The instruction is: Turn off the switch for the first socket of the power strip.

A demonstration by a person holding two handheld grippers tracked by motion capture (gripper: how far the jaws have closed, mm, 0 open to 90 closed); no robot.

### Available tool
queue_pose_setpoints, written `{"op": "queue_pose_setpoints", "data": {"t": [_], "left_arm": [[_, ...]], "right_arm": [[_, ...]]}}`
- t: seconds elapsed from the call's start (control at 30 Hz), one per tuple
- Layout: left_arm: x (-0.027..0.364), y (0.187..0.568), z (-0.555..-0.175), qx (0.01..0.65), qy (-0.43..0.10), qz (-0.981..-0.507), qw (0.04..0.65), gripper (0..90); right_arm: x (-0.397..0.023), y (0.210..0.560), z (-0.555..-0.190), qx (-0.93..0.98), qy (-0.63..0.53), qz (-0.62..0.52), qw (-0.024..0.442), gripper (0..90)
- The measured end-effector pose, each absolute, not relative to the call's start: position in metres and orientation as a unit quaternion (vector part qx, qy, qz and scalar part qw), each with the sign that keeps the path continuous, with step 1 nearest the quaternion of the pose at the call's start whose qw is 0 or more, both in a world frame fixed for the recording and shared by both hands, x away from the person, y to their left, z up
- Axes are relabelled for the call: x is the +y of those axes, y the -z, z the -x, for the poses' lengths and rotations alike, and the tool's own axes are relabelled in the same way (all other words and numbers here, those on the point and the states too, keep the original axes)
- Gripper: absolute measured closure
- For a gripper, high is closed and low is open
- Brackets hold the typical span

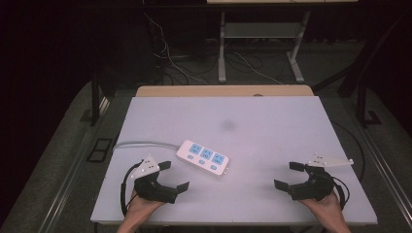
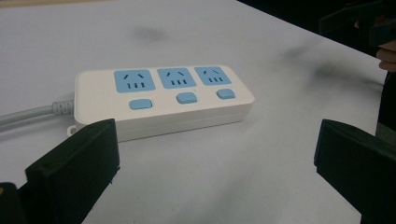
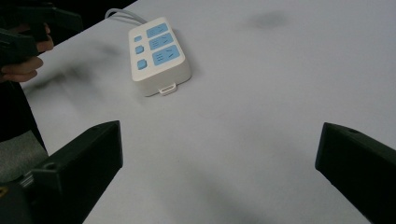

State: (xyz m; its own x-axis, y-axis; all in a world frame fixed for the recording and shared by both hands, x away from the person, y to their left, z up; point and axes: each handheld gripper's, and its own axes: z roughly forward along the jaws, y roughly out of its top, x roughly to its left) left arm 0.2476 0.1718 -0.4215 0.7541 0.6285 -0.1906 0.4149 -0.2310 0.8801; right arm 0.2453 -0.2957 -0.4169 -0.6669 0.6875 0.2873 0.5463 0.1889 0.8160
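Claws (image 1: 175,175) wide, near table (image 1: 272,116) edge

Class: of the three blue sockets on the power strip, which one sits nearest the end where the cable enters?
On the power strip, it is the socket next to the grey cable; the other two lie farther along.

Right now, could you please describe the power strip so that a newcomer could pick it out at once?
On the white table, look near the front, left of centre, just ahead of the left claw. The power strip lies flat there, white, with three blue sockets, three blue buttons and a grey cord running off leftward.
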Motion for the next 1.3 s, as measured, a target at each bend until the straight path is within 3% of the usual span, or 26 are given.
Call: {"op": "queue_pose_setpoints", "data": {"t": [1.3], "left_arm": [[0.172,0.401,-0.266,0.329,-0.078,-0.810,0.479,0.0]], "right_arm": [[-0.296,0.418,-0.246,0.771,-0.489,-0.402,0.072,0.5]]}}
